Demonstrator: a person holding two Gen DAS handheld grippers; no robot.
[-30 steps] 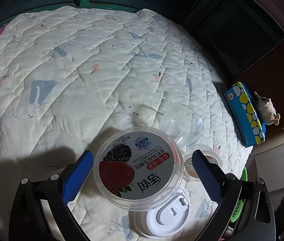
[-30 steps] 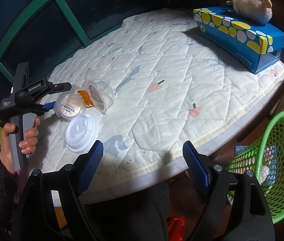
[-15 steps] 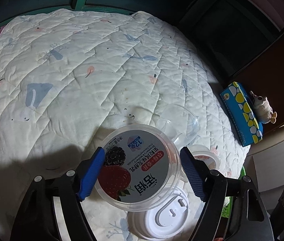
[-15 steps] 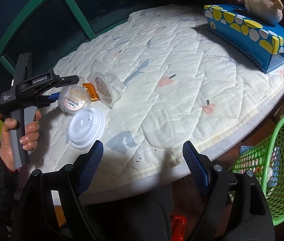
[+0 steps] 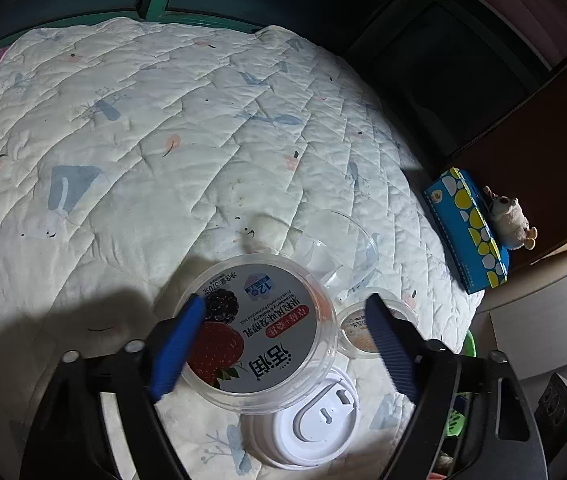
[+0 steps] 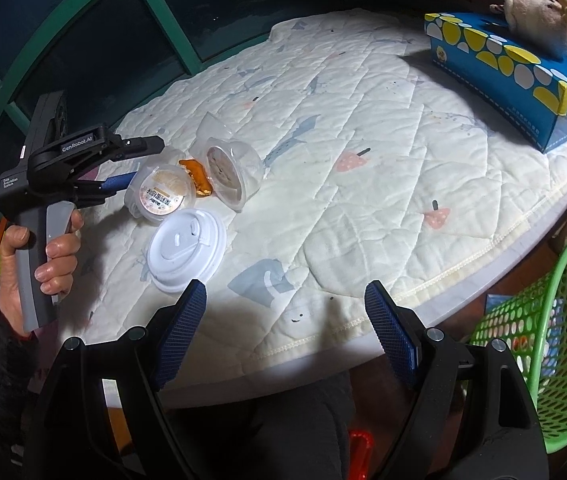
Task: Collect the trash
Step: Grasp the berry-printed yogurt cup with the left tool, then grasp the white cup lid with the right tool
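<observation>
A clear yogurt tub (image 5: 259, 328) with a berry label lies on the quilted table (image 5: 143, 168). My left gripper (image 5: 283, 344) is open, its blue fingers on either side of the tub, the left one touching the rim; the tub also shows in the right wrist view (image 6: 163, 194). A white lid (image 5: 307, 428) lies just in front, a small clear cup (image 5: 363, 332) to the right, and a tipped clear cup (image 5: 339, 248) behind. An orange wrapper (image 6: 197, 176) lies between tub and tipped cup (image 6: 231, 172). My right gripper (image 6: 283, 336) is open and empty above the table's near edge.
A green mesh basket (image 6: 543, 360) stands on the floor to the right of the table. A blue tissue box (image 6: 511, 76) with a plush toy (image 6: 539, 20) on it sits at the table's far right. A dark window with green frame (image 6: 83, 52) lies behind.
My left gripper's fingers have narrowed around the yogurt tub and moved forward over it. My right gripper has shifted slightly closer to the table.
</observation>
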